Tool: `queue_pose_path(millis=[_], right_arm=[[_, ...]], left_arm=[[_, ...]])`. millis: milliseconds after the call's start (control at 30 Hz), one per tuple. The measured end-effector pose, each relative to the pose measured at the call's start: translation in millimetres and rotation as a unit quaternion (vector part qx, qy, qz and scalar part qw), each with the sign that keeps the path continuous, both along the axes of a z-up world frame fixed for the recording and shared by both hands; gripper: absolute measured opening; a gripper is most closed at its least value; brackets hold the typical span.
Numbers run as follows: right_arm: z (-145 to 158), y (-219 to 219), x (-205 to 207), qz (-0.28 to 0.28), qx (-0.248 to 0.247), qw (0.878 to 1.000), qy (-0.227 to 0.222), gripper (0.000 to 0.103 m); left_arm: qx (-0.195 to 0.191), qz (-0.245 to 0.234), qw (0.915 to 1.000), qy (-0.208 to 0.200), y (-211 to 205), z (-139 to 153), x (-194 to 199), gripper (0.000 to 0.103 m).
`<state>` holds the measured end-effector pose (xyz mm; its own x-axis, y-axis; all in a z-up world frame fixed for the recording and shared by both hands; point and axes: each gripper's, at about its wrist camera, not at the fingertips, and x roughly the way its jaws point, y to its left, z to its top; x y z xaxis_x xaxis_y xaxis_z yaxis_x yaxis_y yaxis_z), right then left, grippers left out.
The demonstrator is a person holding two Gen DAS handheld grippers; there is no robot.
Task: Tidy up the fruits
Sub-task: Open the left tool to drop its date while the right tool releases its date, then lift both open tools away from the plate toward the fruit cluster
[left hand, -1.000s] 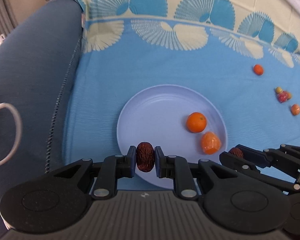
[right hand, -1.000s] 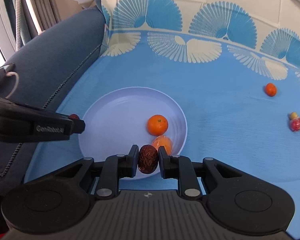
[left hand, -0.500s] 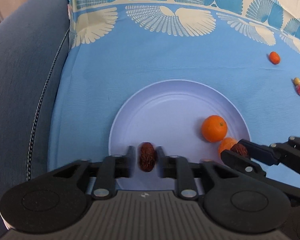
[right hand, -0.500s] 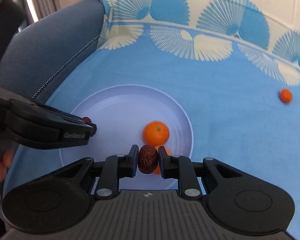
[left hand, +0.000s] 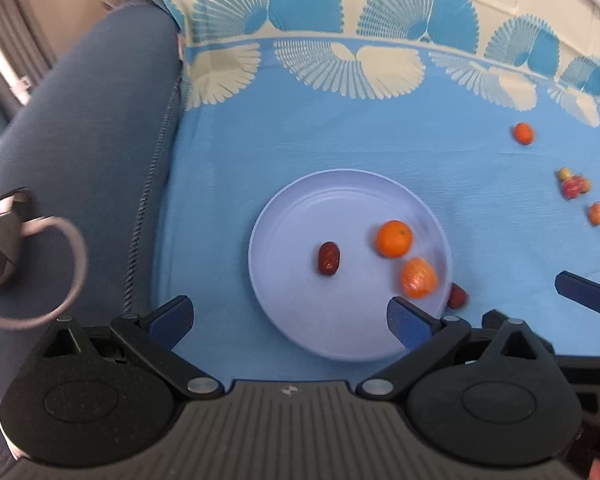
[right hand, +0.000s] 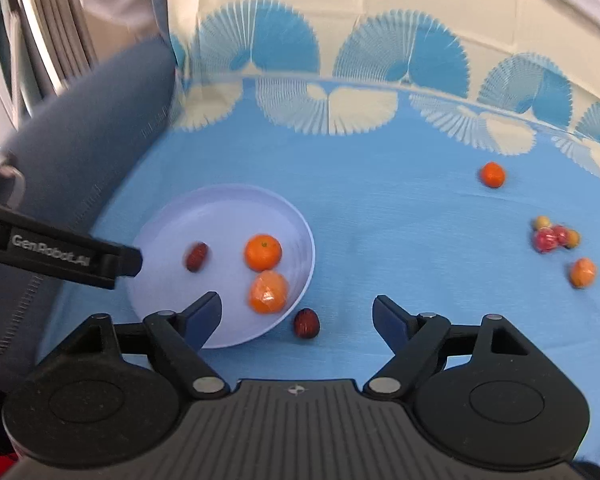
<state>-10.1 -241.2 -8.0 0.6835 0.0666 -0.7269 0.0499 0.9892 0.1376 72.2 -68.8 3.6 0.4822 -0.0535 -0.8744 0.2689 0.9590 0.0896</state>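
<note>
A pale lilac plate (left hand: pixel 300 320) (right hand: pixel 220 216) lies on the blue cloth. It holds an orange (left hand: pixel 394 239) (right hand: pixel 263 252), a wrapped orange piece (left hand: pixel 418 278) (right hand: pixel 268 292) and a brown date (left hand: pixel 329 258) (right hand: pixel 197 257). A second date (left hand: pixel 457 296) (right hand: pixel 306 323) lies on the cloth just outside the plate's near-right rim. My left gripper (left hand: pixel 288 320) hangs over the plate's near edge, its jaws opening with nothing between the pads. My right gripper (right hand: pixel 296 314) is also opening above the second date without touching it.
Loose fruit lies on the cloth to the right: a small orange (right hand: pixel 492 175), a red and yellow cluster (right hand: pixel 554 236) and another orange (right hand: pixel 582 273). A blue sofa arm (left hand: pixel 80 140) borders the left side, with a cable loop (left hand: pixel 32 272) on it.
Both grippers opened and let go of their dates. The left one's date now lies in the plate, the right one's on the cloth beside the rim. Both grippers rose.
</note>
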Motion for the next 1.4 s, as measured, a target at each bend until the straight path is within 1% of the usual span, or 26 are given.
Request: queue_pose_path(millis=[67,133,200,300,367,433,467,500,533,567,600,733,800,867,900,933,1000,1067,1100,1133,1167,1200,1267,1333,1367,1400], right_arm=[[7.6,-2.9,-13.8,-0.008,-0.016,1.000,-0.021,0.089],[2.5,-6.2,-18.1,-0.007,-0.034,0.999,-0.024,0.090],[-17.1,-8.5,-12.8,-0.003,-0.037,0.999,-0.007,0.090],[-53.7,-7.4,3.0,0.005,-0.028,0.999,0.017,0.086],[-76.5,-1.7,18.0,0.016,-0.043,0.999,0.029,0.077],[-95.1,0.3,31.2,0.023,-0.060,0.997,0.042,0.059],[-102.4,-0.1,37.2,0.027,-0.056,0.997,0.046,0.053],[-106.8,0.4,40.7,0.032,-0.049,0.997,0.047,0.047],[-108.5,2.2,41.4,0.035,-0.053,0.997,0.039,0.033],[-108.0,5.2,42.1,0.047,-0.061,0.997,0.032,0.023],[-105.5,8.1,43.4,0.056,-0.072,0.995,0.033,0.023],[-77.6,11.8,37.8,0.059,-0.096,0.994,0.016,0.023],[-62.3,17.9,35.9,0.078,-0.089,0.993,-0.002,0.023],[-57.2,26.1,45.2,0.105,-0.070,0.992,-0.001,0.023],[-56.0,28.3,47.6,0.108,-0.064,0.992,0.002,0.031],[-54.2,30.0,50.8,0.105,-0.060,0.993,0.010,0.044],[-43.8,24.8,47.6,0.088,-0.041,0.995,0.018,0.051],[-27.2,11.3,35.1,0.068,-0.013,0.997,0.020,0.062],[-18.5,5.1,28.2,0.059,-0.004,0.998,0.017,0.070],[-10.9,0.4,20.5,0.051,-0.001,0.999,0.013,0.074],[-0.5,-6.7,9.7,0.045,-0.001,0.999,0.001,0.076],[6.0,-11.7,-1.4,0.042,-0.005,0.999,-0.012,0.081],[9.4,-19.5,-15.3,0.046,-0.030,0.998,-0.035,0.083],[-0.1,-21.4,-14.7,0.046,-0.060,0.997,-0.021,0.081],[-6.6,-22.3,-13.4,0.043,-0.059,0.997,-0.013,0.079],[-12.2,-22.0,-10.5,0.042,-0.052,0.998,-0.012,0.075]], left_arm=[[-0.014,0.010,0.9998,-0.010,7.2,17.3,-14.7,0.103],[-0.015,0.016,0.9996,-0.019,11.2,27.0,-25.9,0.103],[-0.007,0.023,0.9994,-0.027,15.4,30.9,-33.9,0.103],[-0.006,0.032,0.9992,-0.024,23.0,31.1,-41.8,0.103],[-0.003,0.040,0.9989,-0.023,28.8,27.8,-41.8,0.103],[0.000,0.046,0.9988,-0.015,33.2,21.8,-37.2,0.103],[0.000,0.050,0.9987,-0.011,35.0,19.2,-34.9,0.103],[-0.001,0.051,0.9986,-0.007,36.3,16.2,-31.9,0.103],[-0.001,0.052,0.9986,-0.003,37.4,12.9,-27.9,0.103],[0.000,0.052,0.9986,0.000,38.0,10.7,-23.5,0.103],[-0.002,0.051,0.9987,0.002,37.2,9.1,-18.6,0.103],[-0.008,0.045,0.9989,0.001,31.9,8.7,-2.9,0.103],[-0.013,0.046,0.9989,-0.001,28.5,12.1,2.2,0.103],[-0.024,0.043,0.9988,0.000,24.8,19.1,5.6,0.103],[-0.027,0.042,0.9988,0.000,22.9,23.4,6.3,0.103],[-0.029,0.039,0.9988,0.002,21.1,30.3,5.8,0.103],[-0.034,0.032,0.9989,0.000,17.7,44.5,1.3,0.103],[-0.039,0.025,0.9989,-0.011,15.8,62.9,-5.9,0.103],[-0.041,0.024,0.9988,-0.010,14.5,71.3,-8.6,0.103],[-0.045,0.022,0.9987,-0.007,13.6,77.6,-10.5,0.103],[-0.056,0.019,0.9982,-0.005,13.1,84.9,-12.6,0.103],[-0.066,0.018,0.9976,-0.005,13.7,90.6,-15.0,0.103],[-0.078,0.024,0.9966,-0.009,15.7,98.5,-19.8,0.103],[-0.077,0.035,0.9963,-0.014,17.8,102.5,-23.8,0.103],[-0.076,0.039,0.9962,-0.015,19.2,103.7,-25.9,0.103],[-0.076,0.040,0.9962,-0.016,21.0,104.5,-28.1,0.103]])
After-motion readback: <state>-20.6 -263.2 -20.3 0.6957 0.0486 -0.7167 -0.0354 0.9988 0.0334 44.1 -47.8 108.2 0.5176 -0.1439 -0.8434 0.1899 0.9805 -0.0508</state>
